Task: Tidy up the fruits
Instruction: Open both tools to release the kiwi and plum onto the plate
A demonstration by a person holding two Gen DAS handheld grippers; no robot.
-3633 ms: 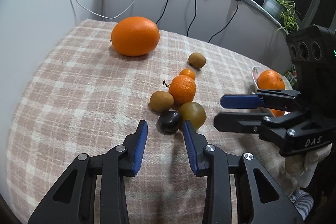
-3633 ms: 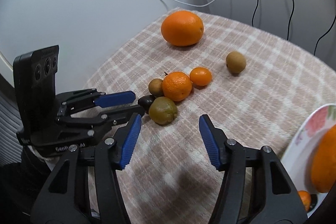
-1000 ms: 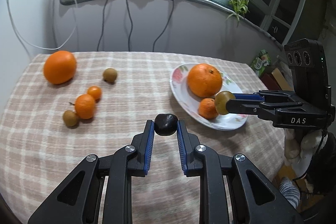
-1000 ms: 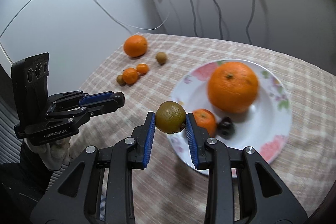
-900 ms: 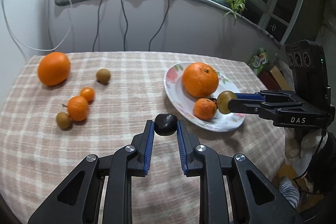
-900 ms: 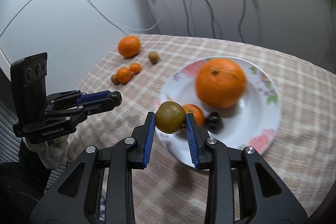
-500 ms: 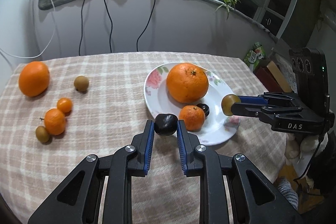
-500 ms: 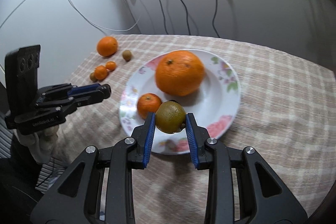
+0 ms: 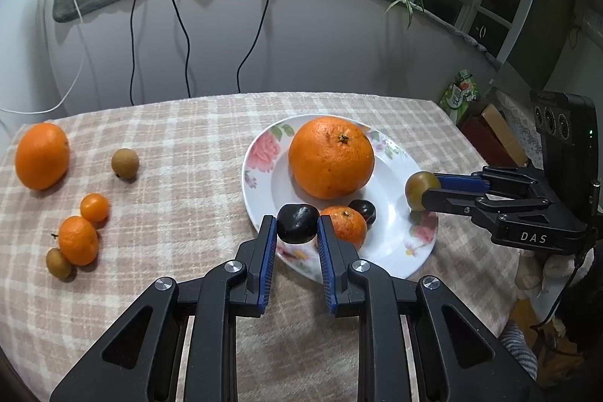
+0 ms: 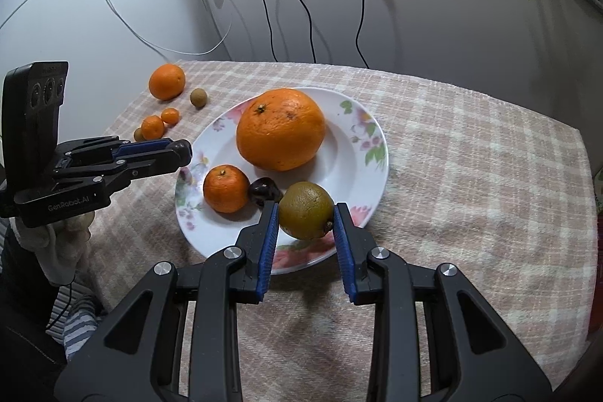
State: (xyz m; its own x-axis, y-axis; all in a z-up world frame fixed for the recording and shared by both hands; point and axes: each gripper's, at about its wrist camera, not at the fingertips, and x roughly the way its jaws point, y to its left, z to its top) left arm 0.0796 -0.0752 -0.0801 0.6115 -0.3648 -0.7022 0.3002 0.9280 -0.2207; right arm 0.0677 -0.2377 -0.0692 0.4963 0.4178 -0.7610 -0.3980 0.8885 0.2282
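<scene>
Left gripper (image 9: 293, 239) clamped on a dark plum-like fruit (image 9: 297, 223), poised over the near rim of the floral plate (image 9: 260, 153). Right gripper (image 10: 306, 222) pinching a greenish-brown round fruit (image 10: 306, 210) above the plate's near right side, just beside a second dark fruit (image 10: 265, 190) already lying there.

Also on the plate: a large orange (image 10: 280, 129) and a small mandarin (image 10: 225, 188). Well apart on the checked tablecloth (image 10: 471, 153): another big orange (image 9: 42, 155), two small brownish fruits, a mandarin and a kumquat-sized one, not yet gathered.

Best to lower each fruit until close to the plate's surface before easing the pads apart, since round fruit likely rolls. Worth aiming for bare porcelain: the green fruit toward the open right side, the dark one into the near left gap, clear of the mandarin. Probably wiser to release one at a time, avoiding a knock between the two tools.

Hard to judge: the height of either fruit above the plate, and the exact kind of the dark fruits. Plate's near edge partly hidden behind the gripper fingers.
</scene>
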